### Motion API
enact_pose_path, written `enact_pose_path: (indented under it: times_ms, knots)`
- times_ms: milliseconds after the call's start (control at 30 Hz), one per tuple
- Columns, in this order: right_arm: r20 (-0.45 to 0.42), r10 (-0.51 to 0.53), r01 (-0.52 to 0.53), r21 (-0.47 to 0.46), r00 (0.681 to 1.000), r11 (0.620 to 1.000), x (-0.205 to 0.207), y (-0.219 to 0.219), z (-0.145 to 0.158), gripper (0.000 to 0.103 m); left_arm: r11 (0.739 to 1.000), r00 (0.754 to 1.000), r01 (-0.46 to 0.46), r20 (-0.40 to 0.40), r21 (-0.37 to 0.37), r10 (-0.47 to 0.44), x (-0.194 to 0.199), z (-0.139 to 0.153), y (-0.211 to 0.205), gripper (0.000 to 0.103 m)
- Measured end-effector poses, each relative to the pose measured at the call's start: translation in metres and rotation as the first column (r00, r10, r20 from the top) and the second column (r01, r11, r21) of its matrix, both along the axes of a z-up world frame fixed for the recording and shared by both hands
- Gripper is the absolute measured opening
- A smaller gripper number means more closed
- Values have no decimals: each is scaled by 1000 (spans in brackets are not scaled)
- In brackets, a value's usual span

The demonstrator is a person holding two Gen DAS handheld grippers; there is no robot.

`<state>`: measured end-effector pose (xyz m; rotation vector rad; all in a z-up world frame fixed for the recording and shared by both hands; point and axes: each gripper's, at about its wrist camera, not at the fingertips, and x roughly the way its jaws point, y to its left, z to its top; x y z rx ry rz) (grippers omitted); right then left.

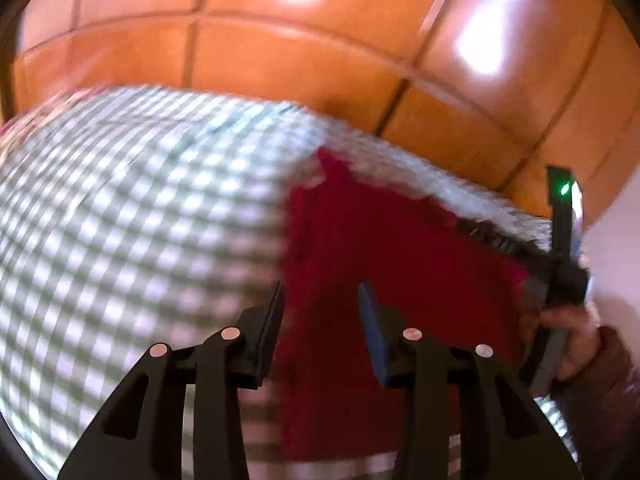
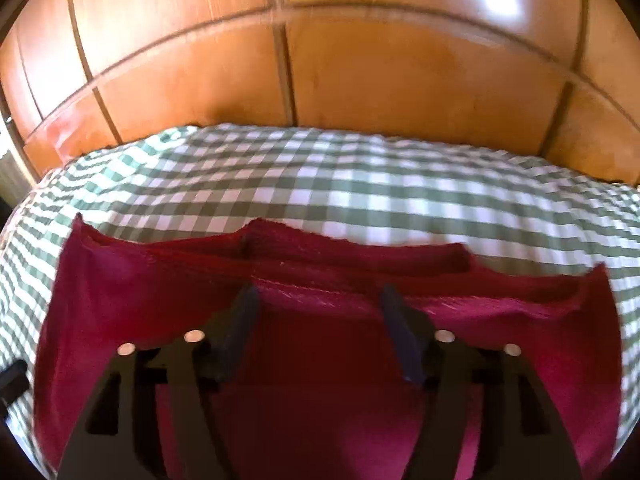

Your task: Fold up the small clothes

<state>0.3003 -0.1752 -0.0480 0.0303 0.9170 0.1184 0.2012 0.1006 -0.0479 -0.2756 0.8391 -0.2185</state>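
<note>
Left gripper (image 1: 322, 294) jaws parted, angled downward. Right gripper (image 2: 318, 300) jaws wider apart, angled downward, nothing gripped.

Left wrist camera sat behind its own gripper (image 1: 322, 292), looking forward and steeply down, close above the checked cloth (image 1: 120, 208); the frame was blurred. It faced the wooden panelling (image 1: 300, 52) beyond, with the other hand-held gripper (image 1: 560, 280) at its right edge. Right wrist camera likewise looked along its fingers (image 2: 404, 332), downward and close, squarely toward the same panelling. Both views shared the red garment (image 2: 320, 360), the checked cloth and the panelling.
</note>
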Motion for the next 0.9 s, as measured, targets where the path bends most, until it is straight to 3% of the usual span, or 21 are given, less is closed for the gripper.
enact_pose_path:
  times_ms: [133,233,367,433,467,500,567,700,733,800,900]
  knots:
    - [27,6,-6,2,1000,1000,-26,-16,15,66,993,992,106,66,60,-110,23,14,-37,33]
    - [25,7,-6,-45,1000,999,-42,-35,16,66,981,984,166,46,104,-172,53,7,-64,31]
    - [18,-73,75,-137,997,988,-52,-75,4,79,973,992,125,-27,194,-122,105,-19,-78,29]
    - [-1,-133,132,-127,991,983,-49,-95,-6,84,977,995,79,-72,197,-66,128,-40,-68,23]
    - [-12,-170,168,-88,985,982,-46,-109,-13,92,981,997,64,-65,185,-53,133,-45,-62,23]
    - [-23,-183,182,-34,983,983,-44,-118,-19,93,987,997,48,-74,155,-37,138,-47,-56,23]
    - [-29,-205,206,59,978,977,-42,-133,-28,95,991,996,40,-79,127,-30,139,-47,-53,23]
    - [-24,-194,195,35,981,980,-43,-128,-28,97,984,998,31,-67,174,-19,124,-35,-57,24]
    - [-25,-196,197,40,980,980,-43,-129,-28,97,984,998,27,-61,175,-17,117,-31,-53,28]
    - [-24,-199,199,27,980,980,-46,-127,-24,97,985,999,11,-38,171,-4,98,-21,-49,45]
    - [-23,-196,197,3,980,980,-60,-122,-14,98,985,1000,-12,-5,171,13,63,-8,-32,46]
